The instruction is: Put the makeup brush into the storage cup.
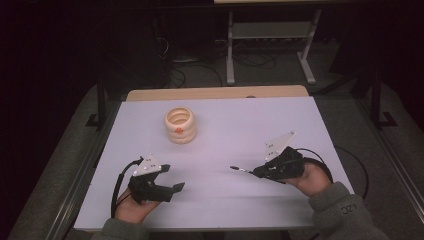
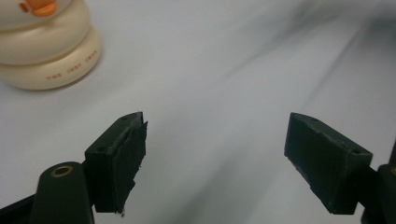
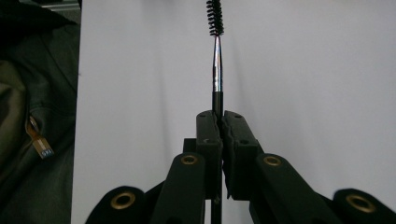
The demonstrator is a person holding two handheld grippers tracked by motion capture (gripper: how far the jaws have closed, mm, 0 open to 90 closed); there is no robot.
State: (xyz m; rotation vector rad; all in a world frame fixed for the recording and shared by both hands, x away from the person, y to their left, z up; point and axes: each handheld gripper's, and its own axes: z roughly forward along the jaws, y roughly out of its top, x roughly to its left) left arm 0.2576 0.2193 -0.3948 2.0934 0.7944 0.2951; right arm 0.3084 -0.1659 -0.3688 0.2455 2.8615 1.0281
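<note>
A cream ringed holder (image 1: pixel 180 125) with an orange mark stands upright on the white table (image 1: pixel 225 130), left of centre toward the back; its lower rings (image 2: pixel 46 44) appear at the top left of the left gripper view. My left gripper (image 1: pixel 176 188) hovers near the front left, jaws wide open with nothing between them (image 2: pixel 212 154). My right gripper (image 1: pixel 257 172) at the front right is shut on a thin brush (image 3: pixel 216 60) with a metal stem and black spiral bristles. The brush (image 1: pixel 241 170) juts out past the jaws toward the left, above the table.
The table's wooden far edge (image 1: pixel 215 93) shows beyond the white cover. A metal frame leg (image 1: pixel 230 50) and cables lie on the dark floor behind. A grey sleeve (image 3: pixel 32 121) fills the left side of the right gripper view.
</note>
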